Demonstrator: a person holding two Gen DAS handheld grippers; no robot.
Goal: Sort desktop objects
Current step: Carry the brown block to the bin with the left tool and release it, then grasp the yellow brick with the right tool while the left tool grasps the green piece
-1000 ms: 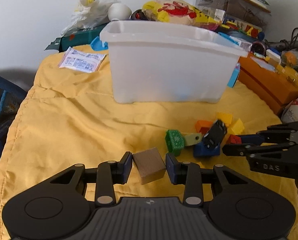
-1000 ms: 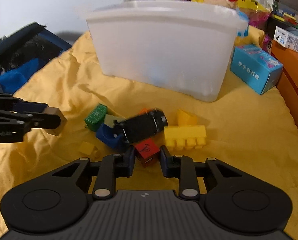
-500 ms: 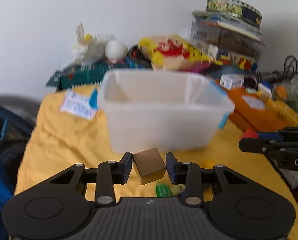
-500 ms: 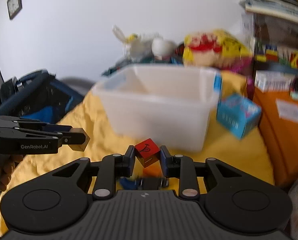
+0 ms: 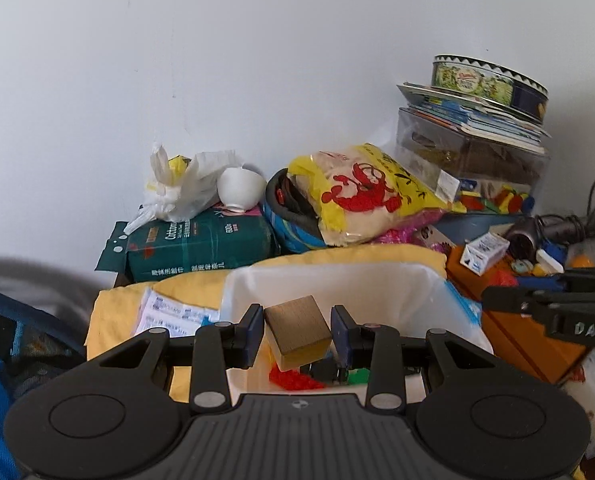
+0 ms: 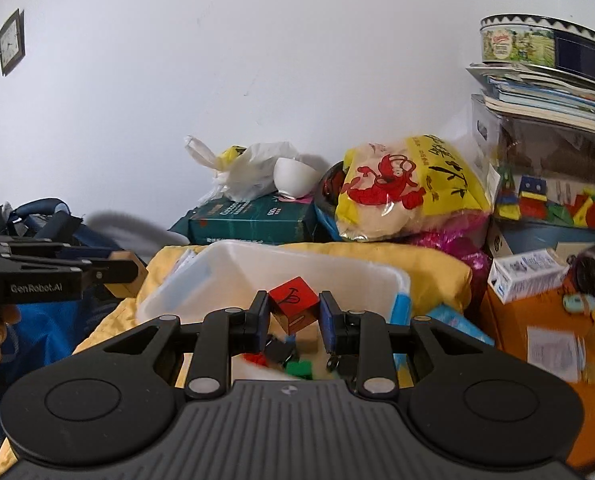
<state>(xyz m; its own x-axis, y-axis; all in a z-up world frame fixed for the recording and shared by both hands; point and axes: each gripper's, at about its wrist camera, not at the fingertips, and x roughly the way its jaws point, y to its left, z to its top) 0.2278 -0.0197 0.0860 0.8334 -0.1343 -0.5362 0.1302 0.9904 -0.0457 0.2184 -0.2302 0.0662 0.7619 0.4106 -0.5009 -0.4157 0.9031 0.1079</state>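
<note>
White wall behind, clutter stacked along it, and a yellow cloth over the table.

Left wrist view: the left hand-held gripper is clamped on a wooden block, held tilted above the open white bin. Red and green pieces already sit in the bin's bottom. The right hand-held gripper pokes in from the right, just beside the bin. My worry: the block sits skewed between the pads, so it could twist loose early and bounce off the rim onto the cloth.

Right wrist view: the right hand-held gripper is clamped on a red cube, also over the bin. The left one shows at the left edge with the wooden block, seemingly outside the bin's left wall from this angle. Both heading for one bin, they might bump if they drop together.

Around: a green pack, a yellow bag, a white bowl, an orange box to the right. Nothing blocks the bin's mouth.
</note>
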